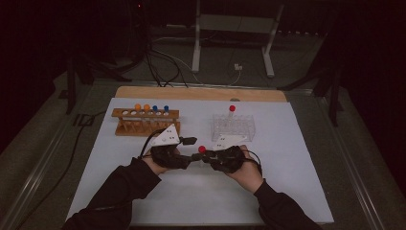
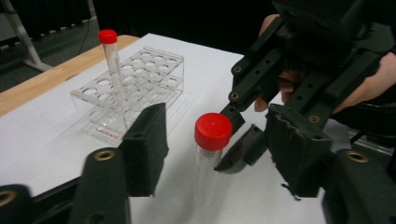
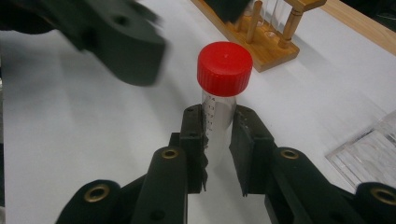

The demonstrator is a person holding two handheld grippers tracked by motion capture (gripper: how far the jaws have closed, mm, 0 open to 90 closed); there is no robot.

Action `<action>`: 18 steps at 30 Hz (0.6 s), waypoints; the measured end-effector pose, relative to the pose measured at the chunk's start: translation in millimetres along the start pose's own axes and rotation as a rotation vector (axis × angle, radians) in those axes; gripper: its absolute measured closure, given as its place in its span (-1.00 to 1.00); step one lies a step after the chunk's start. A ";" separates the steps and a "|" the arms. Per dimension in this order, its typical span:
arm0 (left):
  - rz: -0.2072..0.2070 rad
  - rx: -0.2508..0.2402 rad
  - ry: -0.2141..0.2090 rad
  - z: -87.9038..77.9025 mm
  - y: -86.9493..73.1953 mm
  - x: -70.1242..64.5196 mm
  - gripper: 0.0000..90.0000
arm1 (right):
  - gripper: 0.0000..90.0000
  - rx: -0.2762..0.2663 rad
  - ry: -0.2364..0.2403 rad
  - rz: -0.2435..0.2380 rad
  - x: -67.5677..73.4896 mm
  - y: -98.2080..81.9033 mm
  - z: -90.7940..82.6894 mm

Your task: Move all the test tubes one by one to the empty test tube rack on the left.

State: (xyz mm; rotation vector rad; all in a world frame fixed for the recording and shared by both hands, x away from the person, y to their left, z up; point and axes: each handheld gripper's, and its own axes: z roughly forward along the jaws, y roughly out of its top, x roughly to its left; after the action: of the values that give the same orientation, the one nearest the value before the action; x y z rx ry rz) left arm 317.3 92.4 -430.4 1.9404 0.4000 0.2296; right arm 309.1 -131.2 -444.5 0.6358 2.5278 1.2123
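Jaws of right gripper [image 3: 218, 154] clamp red-capped tube [image 3: 222, 88] — left gripper [image 2: 212, 154] half-open around it.

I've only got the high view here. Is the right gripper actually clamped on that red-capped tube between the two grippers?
Observer: Yes. In the right gripper view, the right gripper pinches the red-capped tube on its clear wall, just below the cap.
Operator: And the left gripper, has it got hold too?
Observer: No. In the left gripper view, the left gripper has its jaws on either side of the tube with gaps showing, so it is not touching.
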 end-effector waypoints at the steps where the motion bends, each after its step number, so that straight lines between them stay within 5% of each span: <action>1: 0.004 0.000 0.000 1.6 -0.1 -0.3 0.05 | 0.69 0.001 0.001 0.001 0.0 0.0 -0.1; 12: 0.029 0.008 -0.002 12.0 -1.6 -1.1 0.56 | 0.69 -0.010 0.003 0.001 0.6 0.6 -1.7; 18: 0.039 0.008 0.000 10.4 0.4 0.0 0.59 | 0.68 -0.021 0.006 0.002 -0.8 0.3 -3.5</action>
State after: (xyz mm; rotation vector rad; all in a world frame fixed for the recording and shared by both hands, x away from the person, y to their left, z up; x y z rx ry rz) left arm 321.0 83.4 -434.0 1.9576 0.3636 0.2541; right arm 308.5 -133.7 -442.0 0.6308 2.5168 1.2418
